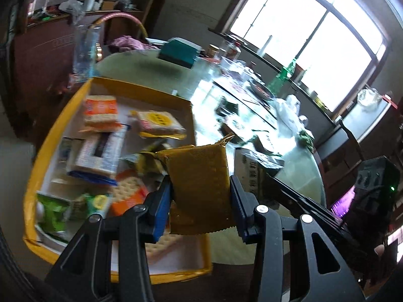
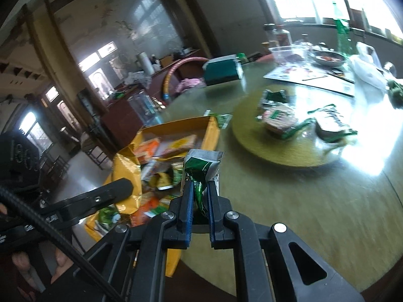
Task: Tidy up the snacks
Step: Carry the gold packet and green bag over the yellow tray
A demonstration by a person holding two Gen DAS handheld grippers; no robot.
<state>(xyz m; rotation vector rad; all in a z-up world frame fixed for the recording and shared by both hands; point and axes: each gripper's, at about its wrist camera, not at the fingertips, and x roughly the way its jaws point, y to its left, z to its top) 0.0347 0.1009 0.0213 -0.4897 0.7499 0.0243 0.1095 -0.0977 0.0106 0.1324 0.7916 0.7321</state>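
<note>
My left gripper is shut on a gold foil snack packet, held above the right edge of the yellow box. The box holds several snack packs, among them an orange cracker pack and a green packet. My right gripper is shut on a green and white snack packet, held beside the same yellow box, over the table edge. The left gripper shows at the left of the right wrist view, with the gold packet behind it.
The box sits at the edge of a round glass-topped table. A turntable on it carries more green snack packs. A teal box, a green bottle, a bowl and plastic bags stand farther back.
</note>
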